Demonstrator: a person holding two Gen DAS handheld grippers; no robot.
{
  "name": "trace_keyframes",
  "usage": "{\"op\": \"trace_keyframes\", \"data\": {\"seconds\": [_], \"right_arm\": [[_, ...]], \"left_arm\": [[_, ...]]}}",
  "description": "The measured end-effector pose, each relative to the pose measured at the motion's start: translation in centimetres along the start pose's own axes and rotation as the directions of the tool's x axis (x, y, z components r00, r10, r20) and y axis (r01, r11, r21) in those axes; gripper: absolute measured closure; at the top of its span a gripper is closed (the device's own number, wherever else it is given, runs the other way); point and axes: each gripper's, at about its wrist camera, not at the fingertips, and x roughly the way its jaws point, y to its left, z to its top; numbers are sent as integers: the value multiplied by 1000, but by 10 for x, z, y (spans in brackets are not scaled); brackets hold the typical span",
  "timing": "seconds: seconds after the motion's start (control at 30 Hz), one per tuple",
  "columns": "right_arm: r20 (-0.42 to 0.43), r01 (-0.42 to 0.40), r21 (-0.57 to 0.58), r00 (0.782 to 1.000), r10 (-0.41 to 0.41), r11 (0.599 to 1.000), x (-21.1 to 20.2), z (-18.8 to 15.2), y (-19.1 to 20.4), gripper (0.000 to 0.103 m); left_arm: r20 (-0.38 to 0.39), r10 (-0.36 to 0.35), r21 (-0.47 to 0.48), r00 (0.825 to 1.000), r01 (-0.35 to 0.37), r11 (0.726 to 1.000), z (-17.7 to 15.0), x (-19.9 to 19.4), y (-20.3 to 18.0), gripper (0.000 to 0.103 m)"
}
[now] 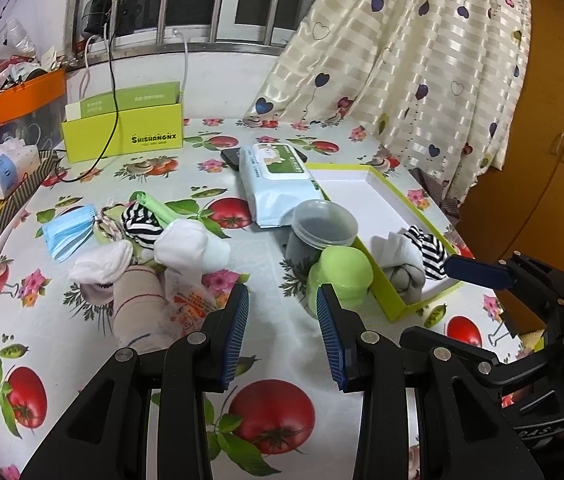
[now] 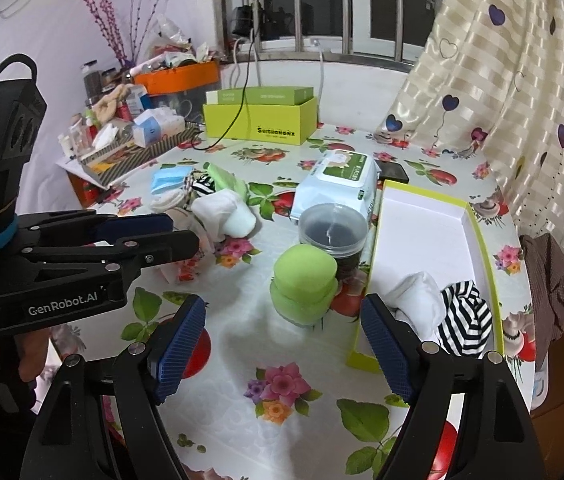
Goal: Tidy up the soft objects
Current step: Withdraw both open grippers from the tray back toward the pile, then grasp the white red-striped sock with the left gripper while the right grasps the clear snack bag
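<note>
Cotton and knit goods, mostly. Loose pile of socks (image 1: 149, 248) sits on the tomato-print tablecloth (image 1: 273, 344), left of centre: a white rolled sock (image 1: 185, 246), a striped sock (image 1: 139, 222), a beige rolled cloth (image 1: 137, 300), and a blue face mask (image 1: 67, 232) at the pile's far edge. Green-edged shallow box (image 2: 422, 216) at right already holds a white sock bundle (image 2: 416, 296) and a striped one (image 2: 464, 318) in its near corner.

Left gripper (image 1: 282, 326): released, fingers spread, nothing between them, hovering just beside the pile. Right gripper (image 2: 282, 344): likewise spread wide and empty, near the box's front corner.

Judgement: the items are light, limp and compressible, unlikely to slip on ribbed pads. Pinch each roll across its thick middle; a loose edge would let it unroll. Green lidded jar (image 2: 304, 290) and clear tub (image 2: 332, 230) stand between pile and box, so transfers could knock them.
</note>
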Motion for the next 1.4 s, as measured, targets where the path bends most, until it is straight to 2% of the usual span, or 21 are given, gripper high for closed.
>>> {"op": "trace_keyframes", "data": {"seconds": [0.7,0.87,0.97,1.4], "right_arm": [[-22,-60,-83,998,59,995,35,26,31,23],[-26,-69,-97,997,67,993,43,32,35,23],[-27,-71,-100,997,68,992,45,33,36,23],[-37,-82,-102,996,79,991,57,37,37,23]], "left_arm": [[-9,106,-91,994,-106,990,-3,5,53,66],[-9,118,-107,993,-118,987,-2,8,64,66],[-5,117,-129,993,-117,985,-4,9,74,59],[-62,128,-186,990,-137,973,-11,33,101,59]]}}
